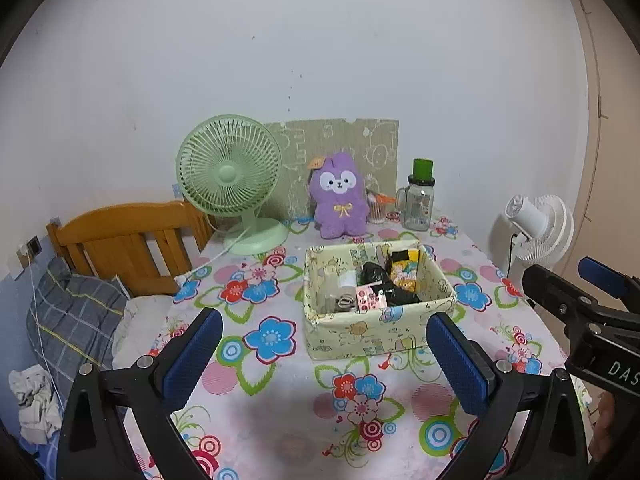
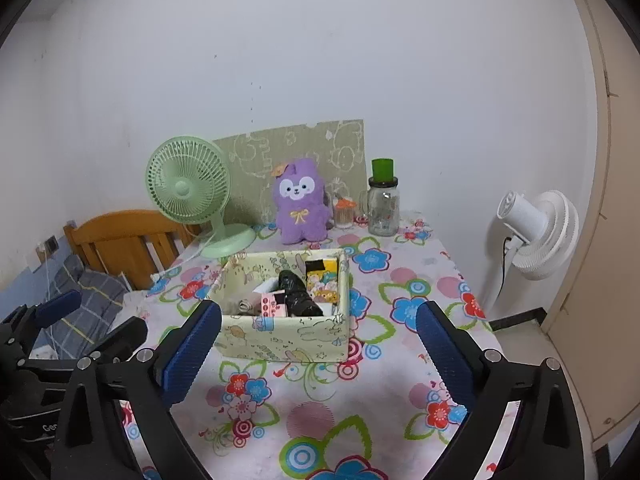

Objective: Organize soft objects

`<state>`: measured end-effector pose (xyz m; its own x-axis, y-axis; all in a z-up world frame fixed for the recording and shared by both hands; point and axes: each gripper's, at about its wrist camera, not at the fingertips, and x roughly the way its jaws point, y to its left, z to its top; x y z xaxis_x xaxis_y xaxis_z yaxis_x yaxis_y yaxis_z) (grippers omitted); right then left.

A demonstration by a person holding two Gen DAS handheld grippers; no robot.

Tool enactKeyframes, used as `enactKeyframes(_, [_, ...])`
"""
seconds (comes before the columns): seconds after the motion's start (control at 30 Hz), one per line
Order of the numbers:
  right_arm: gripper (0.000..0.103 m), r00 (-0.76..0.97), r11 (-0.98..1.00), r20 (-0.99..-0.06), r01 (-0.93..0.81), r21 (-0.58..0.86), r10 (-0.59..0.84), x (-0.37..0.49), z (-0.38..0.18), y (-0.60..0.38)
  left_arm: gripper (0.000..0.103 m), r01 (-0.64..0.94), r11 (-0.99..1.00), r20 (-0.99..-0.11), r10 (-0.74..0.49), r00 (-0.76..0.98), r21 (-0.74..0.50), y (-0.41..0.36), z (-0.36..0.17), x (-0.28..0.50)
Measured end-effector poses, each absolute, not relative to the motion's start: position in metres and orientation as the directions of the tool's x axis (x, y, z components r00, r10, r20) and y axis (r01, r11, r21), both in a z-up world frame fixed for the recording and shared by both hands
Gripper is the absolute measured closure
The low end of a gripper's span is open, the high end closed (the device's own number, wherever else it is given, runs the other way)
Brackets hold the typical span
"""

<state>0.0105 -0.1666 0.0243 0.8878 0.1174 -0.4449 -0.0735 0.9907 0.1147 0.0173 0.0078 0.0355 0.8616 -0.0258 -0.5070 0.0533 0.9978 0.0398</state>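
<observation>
A table (image 1: 280, 420) with a flowered cloth (image 2: 320, 420) stood against a white wall (image 1: 320, 40). At its left edge was a wooden headboard (image 1: 120, 236) above a plaid pillow (image 1: 76, 320); to its right stood a white fan (image 1: 536, 228). At the back of the table a patterned board (image 1: 344, 136) leaned on the wall, with a green fan (image 1: 228, 176) before it on the left, a purple plush (image 1: 340, 196) in the middle and a green-lidded jar (image 1: 420, 200) on the right.

Mid-table sat a printed fabric box (image 1: 360, 336), holding the soft things: black socks (image 1: 380, 284), a yellow cartoon pair (image 1: 406, 268), a pink-banded pair (image 1: 368, 300) and grey rolls (image 1: 340, 300), all packed inside its walls.

The left gripper (image 1: 324, 354) hung over the near table, spread wide, nothing between its blue pads (image 1: 192, 356). The right gripper (image 2: 318, 350) was likewise spread and empty, just short of the box.
</observation>
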Motion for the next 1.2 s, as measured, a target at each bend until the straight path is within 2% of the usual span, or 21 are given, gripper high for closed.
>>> enactKeyframes(0.3, [0.003, 0.9, 0.992, -0.422, -0.072, 0.103, 0.11, -0.004, 0.027, -0.167, 0.0, 0.06, 0.998, -0.474, -0.042, 0.879, 0.023, 0.013, 0.042, 0.005])
enactKeyframes(1.2, [0.003, 0.913, 0.99, -0.388, -0.099, 0.099, 0.13, -0.011, 0.033, -0.162, 0.0, 0.056, 0.998, -0.457, -0.044, 0.889, 0.013, 0.016, 0.046, -0.002])
